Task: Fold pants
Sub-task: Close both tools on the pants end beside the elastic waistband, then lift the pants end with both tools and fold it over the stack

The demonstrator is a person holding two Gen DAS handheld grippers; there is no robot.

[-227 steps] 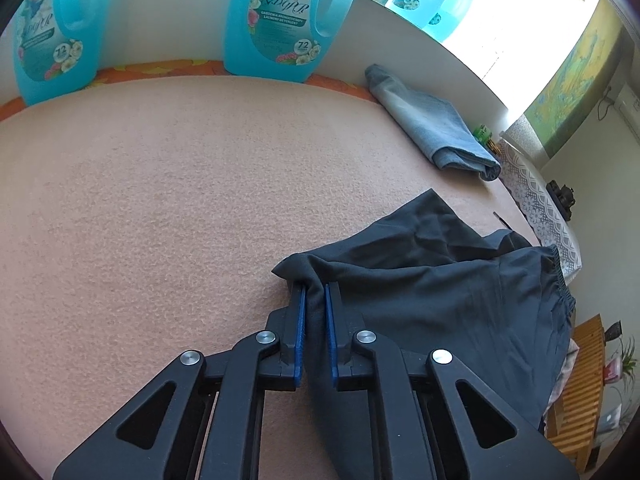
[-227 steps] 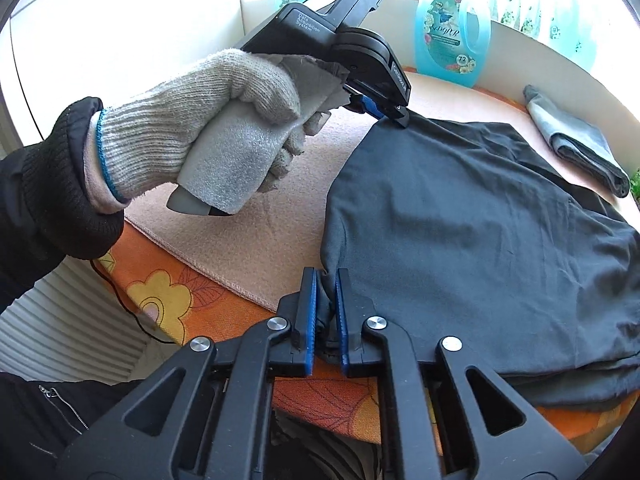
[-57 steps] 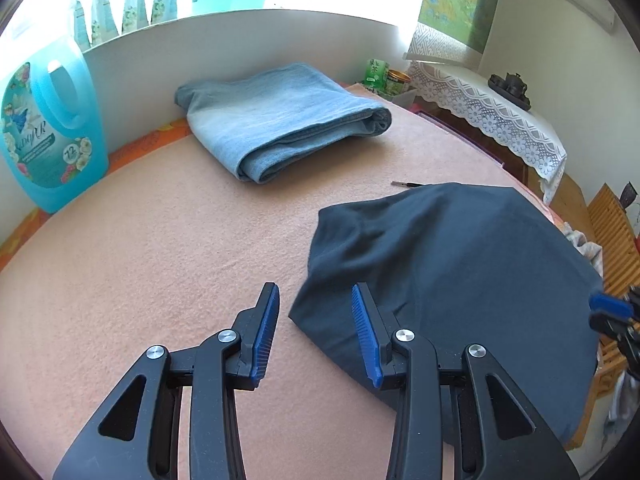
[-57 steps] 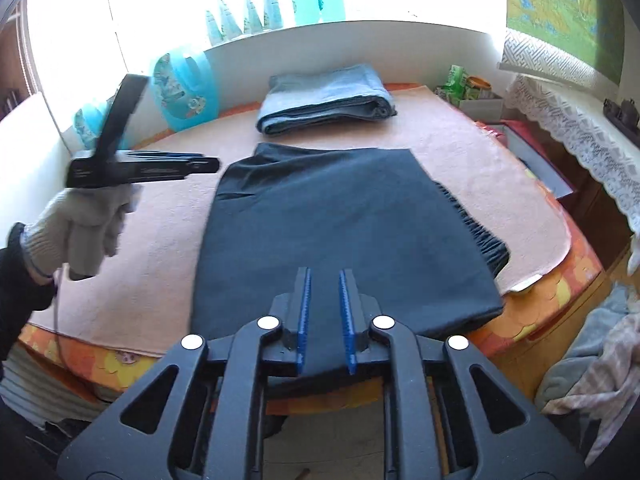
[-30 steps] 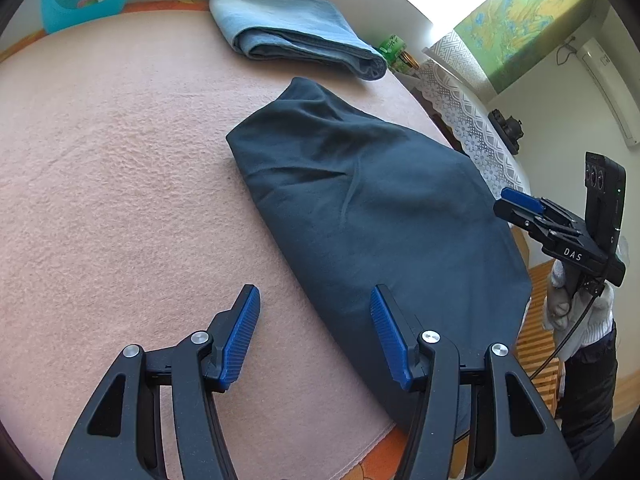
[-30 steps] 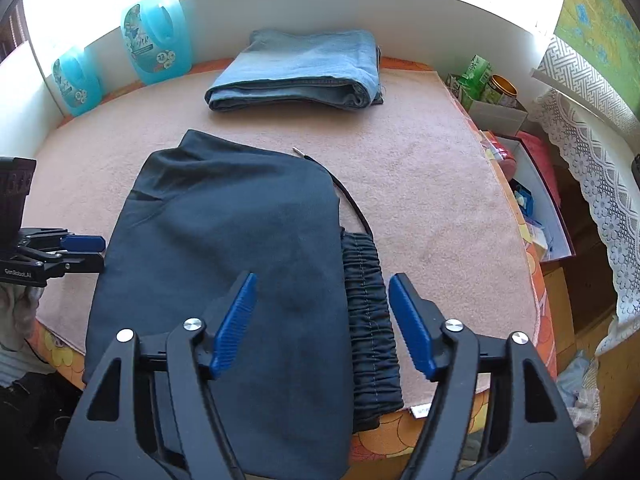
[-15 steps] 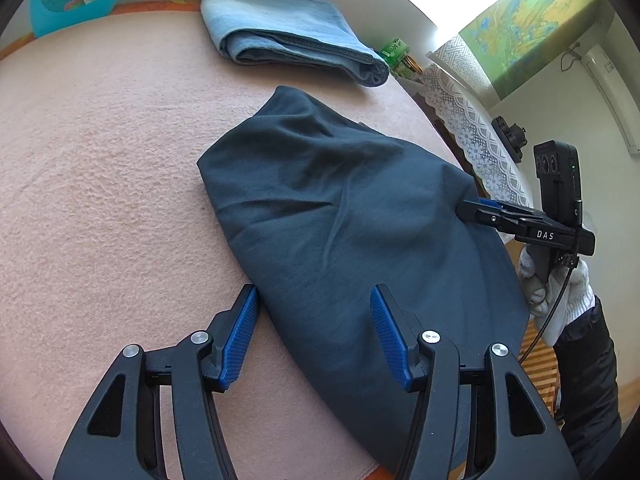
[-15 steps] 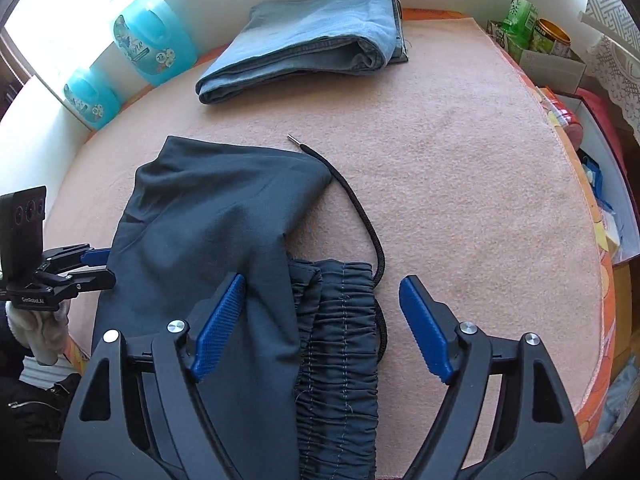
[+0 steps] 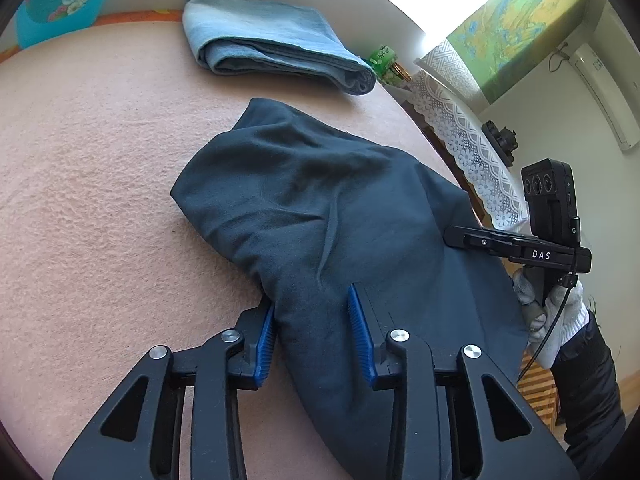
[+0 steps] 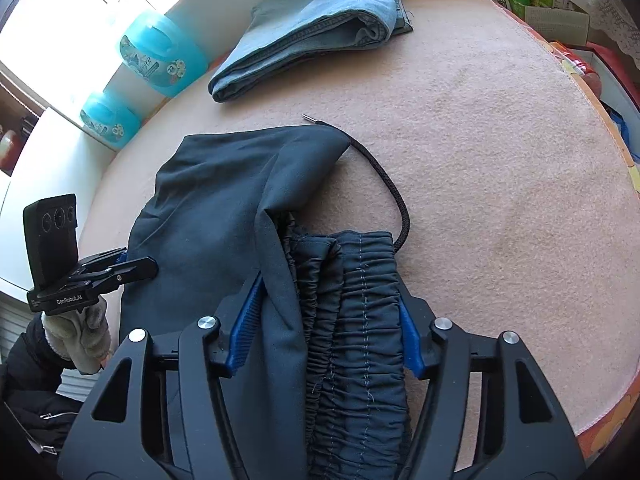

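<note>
The dark pants (image 9: 340,208) lay half-folded on the near right part of the worktop (image 9: 88,184), the gathered waistband (image 10: 360,300) toward the near right edge and a loose drawstring (image 10: 384,176) trailing onto the covering.

The left gripper (image 9: 314,330) straddled the near left fold of the cloth, its fingers (image 9: 265,336) narrowing and just closing in, the left pad against the fabric and the right one apparently still clear. The right gripper (image 10: 328,332) bracketed the waistband, moderately wide and also just closing, not yet pinching.

To fold well, both pairs probably needed to bite all layers at once before lifting, then carry the edge over evenly; the drawstring might want tucking in.

The worktop wore a peach fleecy cover over an orange floral cloth. Folded blue jeans (image 9: 272,52) lay at the far side, turquoise detergent jugs (image 10: 160,56) along the white ledge, a lace-edged shelf (image 9: 460,132) and wall map (image 9: 520,24) to the right.
</note>
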